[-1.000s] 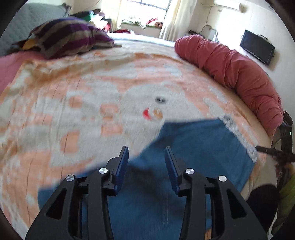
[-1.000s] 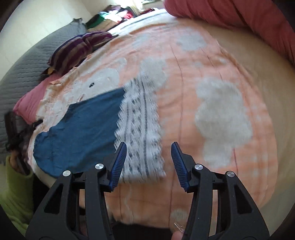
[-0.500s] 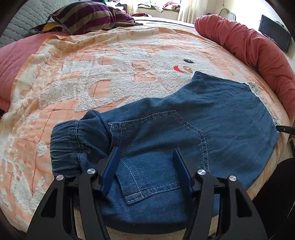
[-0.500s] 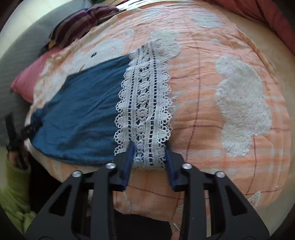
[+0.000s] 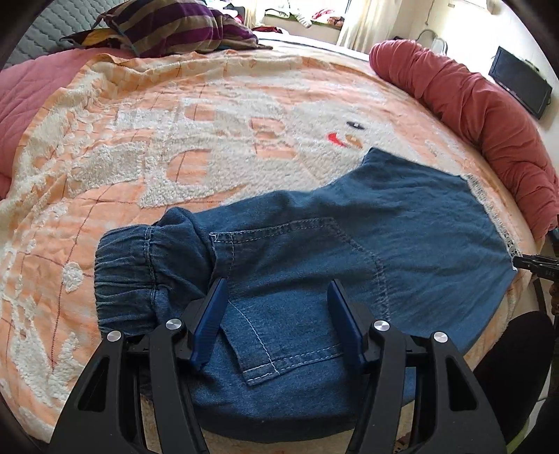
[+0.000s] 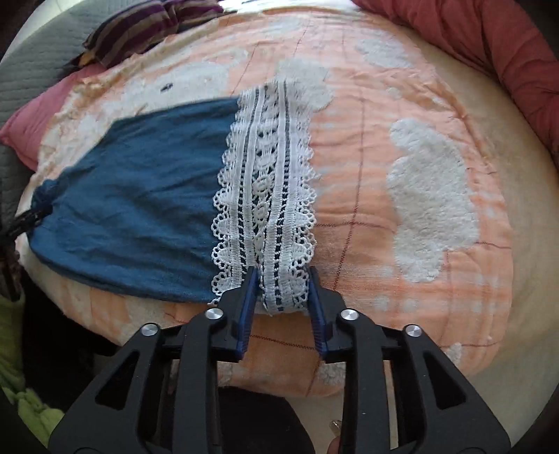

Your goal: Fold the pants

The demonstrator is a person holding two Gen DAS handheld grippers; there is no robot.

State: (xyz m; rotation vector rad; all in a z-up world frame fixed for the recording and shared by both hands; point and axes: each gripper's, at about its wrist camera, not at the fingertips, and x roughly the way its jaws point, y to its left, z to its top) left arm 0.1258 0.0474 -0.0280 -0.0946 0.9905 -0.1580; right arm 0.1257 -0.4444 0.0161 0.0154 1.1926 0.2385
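1. Peach-and-white blanket [image 5: 146,150] covers the whole bed and serves as the landmark; its fleecy white patches run across the middle.
2. Blue denim pants [image 5: 349,251] lie flat on the blanket along its near edge, with part of the fabric hanging just over that edge.
3. At one end of the pants sits the gathered elastic waistband [image 5: 125,276]; a stitched pocket [image 5: 290,286] shows on the denim beside it.
4. At the other end, a white lace hem [image 6: 269,195] rests on the blanket, its scalloped border reaching the near edge.
5. Left gripper [image 5: 276,314] is above the pocket area by the waistband, its 2 blue-padded fingers spread wide with denim visible between them and nothing clamped.
6. Right gripper [image 6: 282,293] is at the lace hem, jaws partly parted on either side of the lace corner; whether the pads actually pinch the lace I cannot tell.
7. Striped purple pillow [image 5: 174,28] lies at the blanket's far side, and a rolled red quilt [image 5: 482,115] runs along another edge.
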